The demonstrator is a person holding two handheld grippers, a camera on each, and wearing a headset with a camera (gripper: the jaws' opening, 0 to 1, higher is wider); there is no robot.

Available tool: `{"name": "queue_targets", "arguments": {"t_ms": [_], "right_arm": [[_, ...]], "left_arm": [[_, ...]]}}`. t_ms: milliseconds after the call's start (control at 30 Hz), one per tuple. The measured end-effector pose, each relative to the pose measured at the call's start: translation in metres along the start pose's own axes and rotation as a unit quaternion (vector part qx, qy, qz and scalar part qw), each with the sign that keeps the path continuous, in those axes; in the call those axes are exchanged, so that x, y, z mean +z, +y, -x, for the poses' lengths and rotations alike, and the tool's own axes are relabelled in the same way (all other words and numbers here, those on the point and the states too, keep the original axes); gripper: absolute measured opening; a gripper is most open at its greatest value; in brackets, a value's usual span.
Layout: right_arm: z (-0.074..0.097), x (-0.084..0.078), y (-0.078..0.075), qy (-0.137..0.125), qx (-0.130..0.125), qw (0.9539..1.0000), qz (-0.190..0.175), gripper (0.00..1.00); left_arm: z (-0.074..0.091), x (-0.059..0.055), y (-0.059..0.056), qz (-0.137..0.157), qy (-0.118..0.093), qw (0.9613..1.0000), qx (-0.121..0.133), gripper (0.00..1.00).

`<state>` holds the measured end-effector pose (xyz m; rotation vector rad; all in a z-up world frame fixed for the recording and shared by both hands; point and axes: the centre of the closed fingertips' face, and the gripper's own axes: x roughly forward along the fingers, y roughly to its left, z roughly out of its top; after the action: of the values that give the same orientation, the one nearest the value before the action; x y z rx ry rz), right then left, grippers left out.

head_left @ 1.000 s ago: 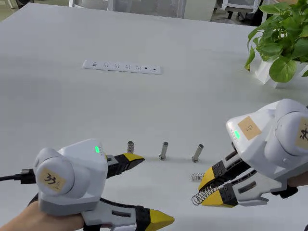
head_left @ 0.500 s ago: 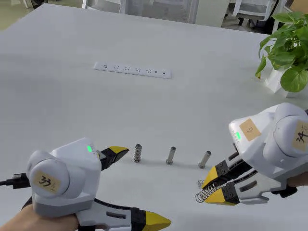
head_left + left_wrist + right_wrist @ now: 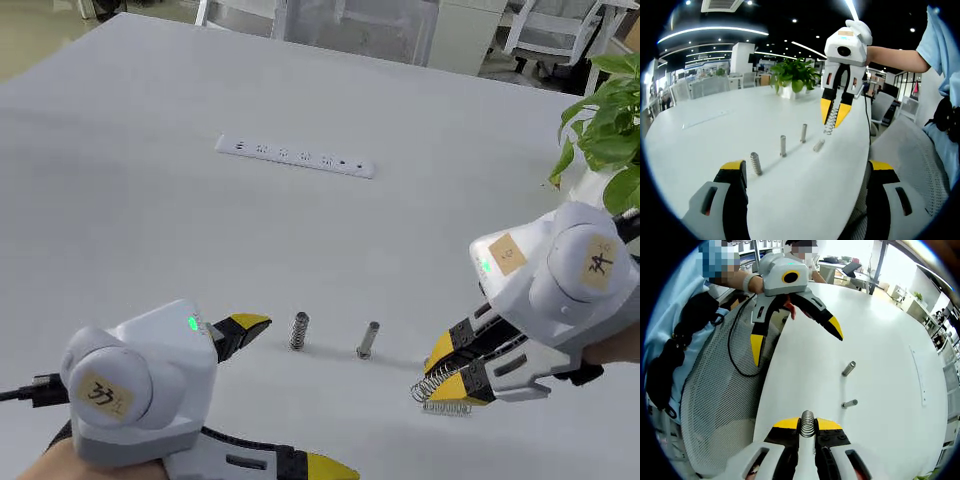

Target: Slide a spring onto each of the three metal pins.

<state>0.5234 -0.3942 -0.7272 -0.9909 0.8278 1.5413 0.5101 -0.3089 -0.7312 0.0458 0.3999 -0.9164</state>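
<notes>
At 4 o'clock from the middle pin: right claw pinching a spring; left claw spread wide.
Risk: the protruding spring may flex and miss the pin.

White left tool, right tool — yellow-tipped black jaws; black cable; light-blue sleeve.

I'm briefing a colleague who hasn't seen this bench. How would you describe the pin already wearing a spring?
On the white table, look in front of the long white power strip to the short row of upright pins. The spring-covered metal pin stands at the row's end nearest the left tool; unlike the bare metal pin beside it, coils wrap its shaft.
</notes>
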Motion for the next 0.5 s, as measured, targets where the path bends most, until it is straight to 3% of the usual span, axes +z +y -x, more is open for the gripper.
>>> {"name": "queue_targets", "arguments": {"t_ms": [233, 367, 500], "right_arm": [[0.000, 0.004, -0.019, 0.015, 0.000, 0.9998, 0.016, 0.07], [-0.001, 0.010, -0.035, 0.018, -0.019, 0.9994, 0.022, 0.07], [-0.003, 0.013, -0.043, 0.031, -0.017, 0.9988, 0.033, 0.07]], "left_arm": [[0.002, 0.001, 0.006, 0.003, -0.005, 0.9998, 0.016, 0.99], [0.005, 0.000, 0.009, 0.009, -0.010, 0.9996, 0.026, 0.99], [0.005, -0.002, 0.009, 0.014, -0.009, 0.9994, 0.030, 0.99]]}}
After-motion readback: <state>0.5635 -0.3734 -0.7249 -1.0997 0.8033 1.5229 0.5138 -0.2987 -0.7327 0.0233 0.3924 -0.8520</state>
